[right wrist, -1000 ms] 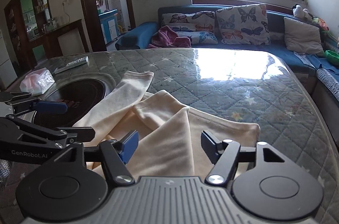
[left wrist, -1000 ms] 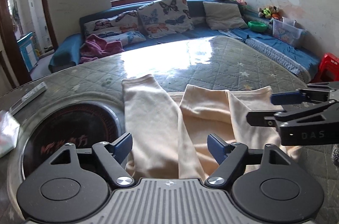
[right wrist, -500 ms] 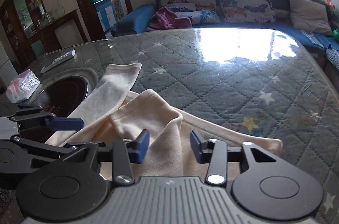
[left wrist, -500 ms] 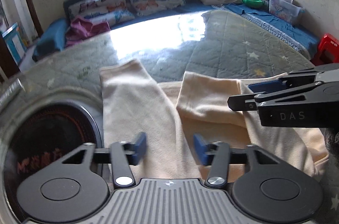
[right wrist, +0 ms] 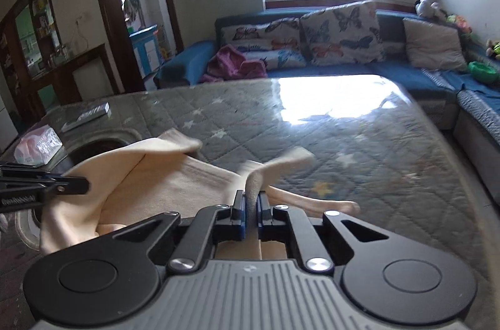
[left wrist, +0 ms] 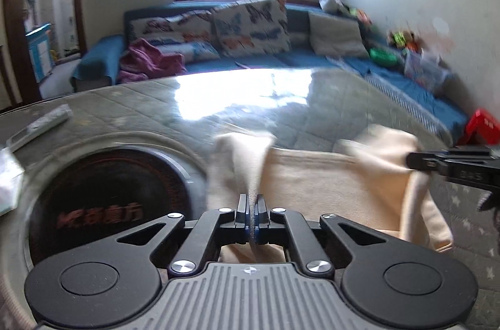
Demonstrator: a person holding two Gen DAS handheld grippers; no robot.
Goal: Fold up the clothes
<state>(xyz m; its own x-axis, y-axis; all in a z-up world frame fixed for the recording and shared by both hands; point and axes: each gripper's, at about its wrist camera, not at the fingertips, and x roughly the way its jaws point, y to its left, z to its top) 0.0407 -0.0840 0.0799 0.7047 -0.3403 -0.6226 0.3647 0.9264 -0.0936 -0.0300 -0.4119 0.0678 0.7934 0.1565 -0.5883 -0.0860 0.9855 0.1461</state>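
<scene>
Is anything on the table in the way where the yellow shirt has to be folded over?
Nothing visible is. Both the left gripper and right gripper are shut on the cream garment, and the quilted table ahead looks bare. The remote and tissue pack sit off left.

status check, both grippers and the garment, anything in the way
Left gripper jaws shut on cream garment. Right gripper jaws shut on it too. Garment lifted, bunched over quilted table. Nothing blocking the fold.

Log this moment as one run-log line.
task: fold clothes | left gripper: shut on cream garment | right gripper: shut on cream garment | garment: pinched folds raised, rest on quilted table | phase: lift
</scene>
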